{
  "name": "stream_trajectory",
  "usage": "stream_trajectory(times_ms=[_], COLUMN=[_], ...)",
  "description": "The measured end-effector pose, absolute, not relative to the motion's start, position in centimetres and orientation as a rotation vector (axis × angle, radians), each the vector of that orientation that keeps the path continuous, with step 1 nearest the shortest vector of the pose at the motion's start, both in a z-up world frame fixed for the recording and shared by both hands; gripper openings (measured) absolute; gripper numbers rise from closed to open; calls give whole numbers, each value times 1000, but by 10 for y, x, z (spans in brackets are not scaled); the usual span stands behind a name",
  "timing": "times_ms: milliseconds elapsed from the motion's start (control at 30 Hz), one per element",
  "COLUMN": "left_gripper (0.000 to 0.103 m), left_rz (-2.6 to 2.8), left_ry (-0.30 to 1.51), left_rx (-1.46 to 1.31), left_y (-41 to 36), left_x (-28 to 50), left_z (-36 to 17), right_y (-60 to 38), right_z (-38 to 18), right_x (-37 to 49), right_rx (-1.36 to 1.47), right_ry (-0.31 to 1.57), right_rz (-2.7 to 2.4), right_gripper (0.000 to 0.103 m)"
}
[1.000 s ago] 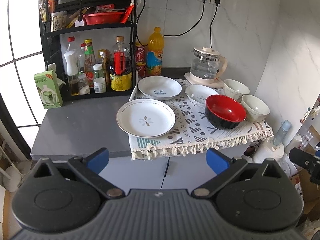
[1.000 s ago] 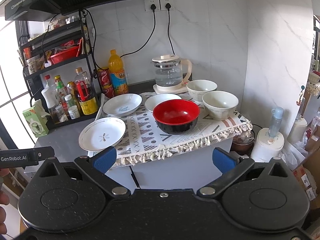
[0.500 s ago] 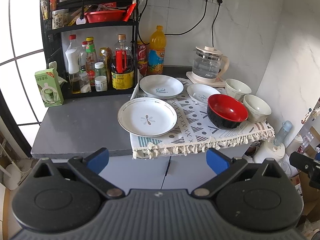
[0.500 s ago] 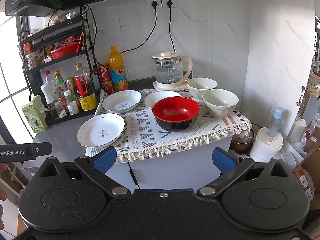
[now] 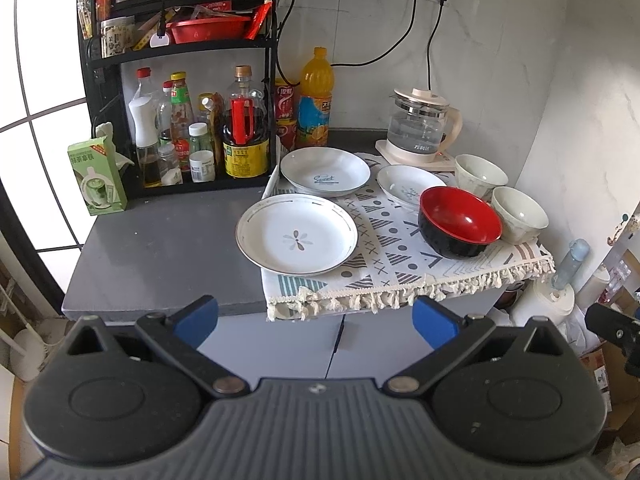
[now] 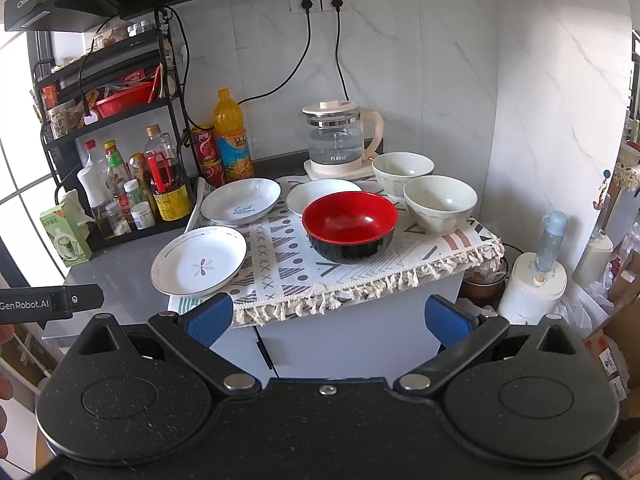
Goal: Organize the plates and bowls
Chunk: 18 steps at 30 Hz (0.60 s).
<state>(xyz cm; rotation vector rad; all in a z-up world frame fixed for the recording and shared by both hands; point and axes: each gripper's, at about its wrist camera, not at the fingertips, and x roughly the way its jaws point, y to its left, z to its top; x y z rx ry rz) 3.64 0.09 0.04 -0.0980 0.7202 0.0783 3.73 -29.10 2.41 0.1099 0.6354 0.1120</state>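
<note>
Table (image 5: 160,256): grey, patterned cloth (image 5: 400,256) over its right part.
Plates: flower plate (image 5: 297,235) at cloth's left edge; lettered plate (image 5: 325,171) behind; small plate (image 5: 408,184) beside it.
Bowls: red-black bowl (image 5: 459,221) front; two pale bowls (image 5: 519,216) right.
Left hand-held gripper (image 5: 316,320): released, empty.
Right hand-held gripper (image 6: 328,318): released, empty.

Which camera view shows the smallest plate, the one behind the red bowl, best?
The left wrist view: nearly the whole small plate shows, with its pattern. In the right wrist view the red bowl hides its front, leaving a white arc.
</note>
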Motion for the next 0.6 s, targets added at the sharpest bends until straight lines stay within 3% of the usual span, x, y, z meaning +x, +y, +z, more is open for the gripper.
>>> stream_trajectory(times_ms=[600], left_gripper=[102], left_rz=[81], left_ry=[763], left_rx=[-97], left_y=[-16], left_x=[89], left_z=[-5], right_y=[-302], right_z=[19], right_x=[84], right_rx=[109], right_ry=[688], right_rz=[112], right_gripper=[103])
